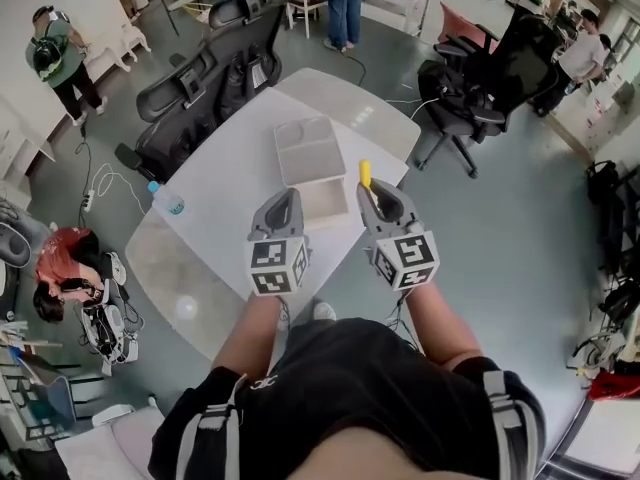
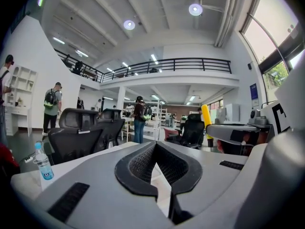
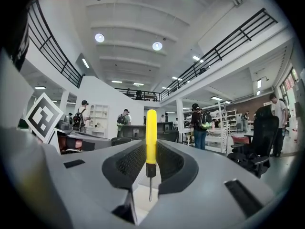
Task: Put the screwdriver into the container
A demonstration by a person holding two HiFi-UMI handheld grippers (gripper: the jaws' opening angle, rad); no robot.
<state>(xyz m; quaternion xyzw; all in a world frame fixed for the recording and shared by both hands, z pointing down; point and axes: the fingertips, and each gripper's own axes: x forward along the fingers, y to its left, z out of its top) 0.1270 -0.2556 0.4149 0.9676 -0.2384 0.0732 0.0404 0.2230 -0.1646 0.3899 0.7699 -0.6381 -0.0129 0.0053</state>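
Observation:
My right gripper [image 1: 370, 188] is shut on a screwdriver [image 1: 365, 172] with a yellow handle. In the right gripper view the screwdriver [image 3: 151, 137] stands upright between the jaws, thin metal tip pointing down. The right gripper [image 3: 151, 146] hovers over the near right edge of the white open container [image 1: 322, 206] on the white table [image 1: 230, 178]. My left gripper [image 1: 289, 196] hangs beside it over the container's near left edge, shut with nothing in it. From the left gripper view [image 2: 155, 144] the yellow handle [image 2: 206, 118] shows at the right.
A water bottle [image 1: 166, 201] stands at the table's left edge, also visible in the left gripper view [image 2: 43, 161]. Black office chairs [image 1: 210, 83] crowd the table's far left, and another chair [image 1: 480, 88] sits at the far right. People stand further off.

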